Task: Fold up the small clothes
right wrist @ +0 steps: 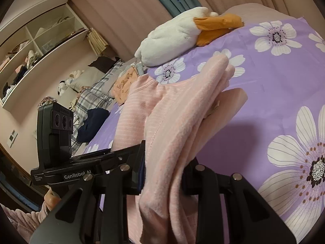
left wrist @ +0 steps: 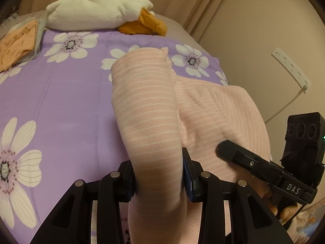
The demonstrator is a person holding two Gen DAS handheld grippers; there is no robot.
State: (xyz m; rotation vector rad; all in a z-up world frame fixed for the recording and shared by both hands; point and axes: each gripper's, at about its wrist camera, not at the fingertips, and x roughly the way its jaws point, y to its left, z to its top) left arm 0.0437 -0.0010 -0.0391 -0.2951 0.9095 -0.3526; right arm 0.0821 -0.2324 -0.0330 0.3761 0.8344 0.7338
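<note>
Gripping pink striped garment (left wrist: pixel 150 109), both grippers.

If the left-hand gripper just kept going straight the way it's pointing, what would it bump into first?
Probably the purple flowered bedspread. The left gripper is shut on the pink striped garment, which it would carry along. Farther on lies the white plush toy, though depth is hard to judge here.
</note>
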